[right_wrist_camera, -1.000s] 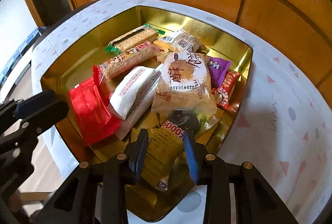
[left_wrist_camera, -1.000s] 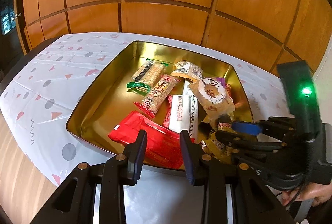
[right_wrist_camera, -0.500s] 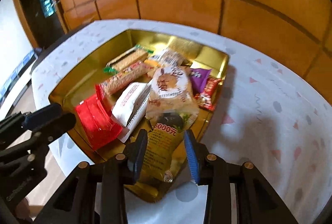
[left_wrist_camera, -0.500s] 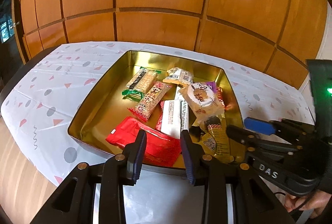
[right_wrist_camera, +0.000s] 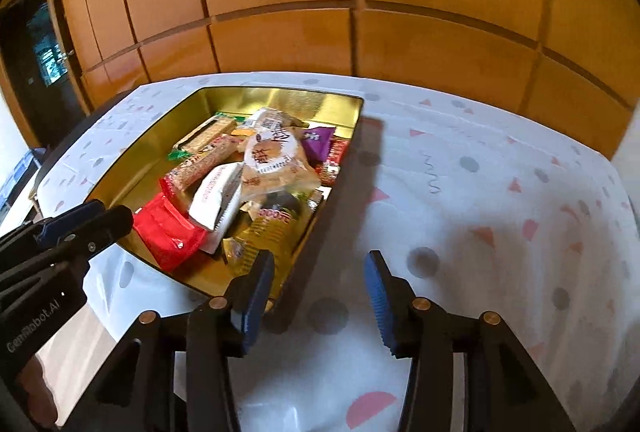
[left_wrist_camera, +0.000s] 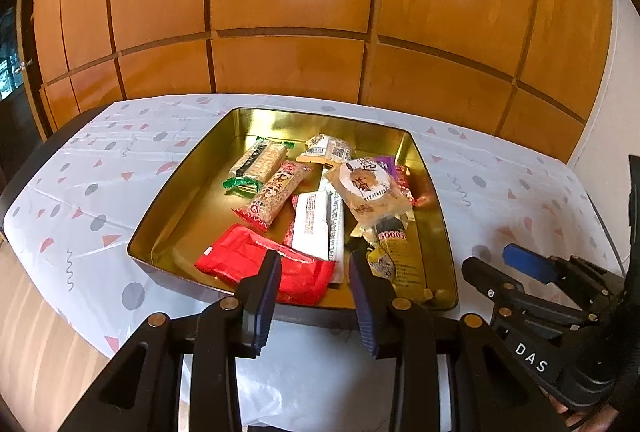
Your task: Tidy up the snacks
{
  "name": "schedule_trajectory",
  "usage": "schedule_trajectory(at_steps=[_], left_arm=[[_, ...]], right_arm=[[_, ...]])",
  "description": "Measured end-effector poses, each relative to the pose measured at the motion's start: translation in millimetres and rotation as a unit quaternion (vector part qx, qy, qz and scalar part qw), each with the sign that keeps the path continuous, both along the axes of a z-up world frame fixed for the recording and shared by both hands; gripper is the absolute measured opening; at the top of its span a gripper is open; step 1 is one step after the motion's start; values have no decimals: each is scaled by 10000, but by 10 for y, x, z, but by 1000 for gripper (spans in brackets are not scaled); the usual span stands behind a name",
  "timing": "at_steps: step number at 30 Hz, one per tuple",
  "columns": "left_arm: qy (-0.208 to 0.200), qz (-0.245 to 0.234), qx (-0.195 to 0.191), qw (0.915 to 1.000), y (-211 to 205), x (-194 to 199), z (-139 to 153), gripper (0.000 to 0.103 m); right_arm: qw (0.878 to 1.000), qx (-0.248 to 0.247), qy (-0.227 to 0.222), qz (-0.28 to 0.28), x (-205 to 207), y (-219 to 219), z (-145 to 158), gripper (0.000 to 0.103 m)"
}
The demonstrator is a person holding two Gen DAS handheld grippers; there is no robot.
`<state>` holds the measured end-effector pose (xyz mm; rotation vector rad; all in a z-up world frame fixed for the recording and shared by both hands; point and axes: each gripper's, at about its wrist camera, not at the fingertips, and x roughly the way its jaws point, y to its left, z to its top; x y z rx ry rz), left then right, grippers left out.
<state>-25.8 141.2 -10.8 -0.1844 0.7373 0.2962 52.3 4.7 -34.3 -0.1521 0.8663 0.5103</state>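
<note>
The gold tin point(left_wrist_camera: 436, 199) sits mid-frame, snacks piled inside, most long axes running toward the far wall. Left gripper point(left_wrist_camera: 314, 296) and right gripper point(right_wrist_camera: 318, 302) have just been opening; both stand apart, empty.

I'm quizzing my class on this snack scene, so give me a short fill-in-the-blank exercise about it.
1. The snacks lie in a square tin whose inside is ____ in colour.
2. The packet nearest the left gripper is ____.
3. The right gripper holds ____ between its fingers.
4. The tablecloth is white with dots and ____.

Missing words: gold; red; nothing; triangles
</note>
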Motion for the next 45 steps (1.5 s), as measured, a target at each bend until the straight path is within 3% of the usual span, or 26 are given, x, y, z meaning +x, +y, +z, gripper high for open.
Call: schedule_trajectory(at_steps=[16,45], left_arm=[[-39,103,120,9999,-40,-73,5,37],[52,199,184,9996,-21,-48,-22,37]], right_arm=[[9995,-93,-260,-153,-109,-46,54,58],[9995,-119,-258,-111,-125,-12,41,64]])
